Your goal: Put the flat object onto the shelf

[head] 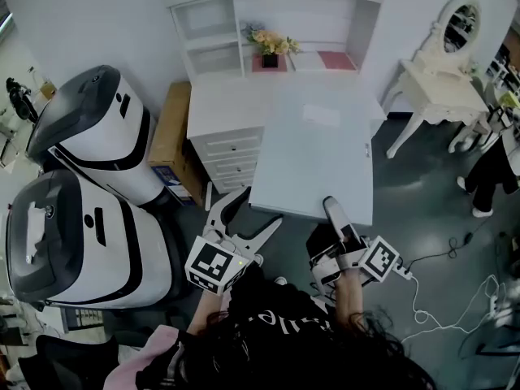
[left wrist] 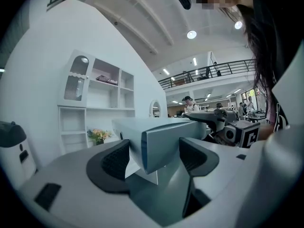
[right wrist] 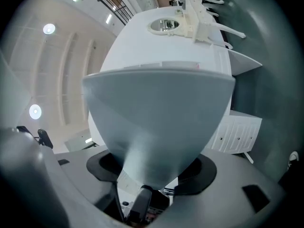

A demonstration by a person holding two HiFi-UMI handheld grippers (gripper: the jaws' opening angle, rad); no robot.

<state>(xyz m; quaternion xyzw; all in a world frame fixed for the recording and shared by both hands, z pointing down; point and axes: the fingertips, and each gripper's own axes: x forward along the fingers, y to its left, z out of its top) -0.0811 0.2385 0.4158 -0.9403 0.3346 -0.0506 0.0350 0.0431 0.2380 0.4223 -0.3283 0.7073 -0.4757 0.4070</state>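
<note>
The flat object is a large pale blue board, held level in the air in front of a white shelf unit and its desk top. My left gripper grips the board's near left corner. In the left gripper view the board's edge sits between the two dark pads of my left gripper. My right gripper holds the near edge further right, one finger lying over the top. From my right gripper the board's underside fills the view.
Flowers and a pink item stand on the shelf unit, with drawers below the desk. Two big white-and-black machines and a cardboard box stand at left. A white vanity table and cables are at right.
</note>
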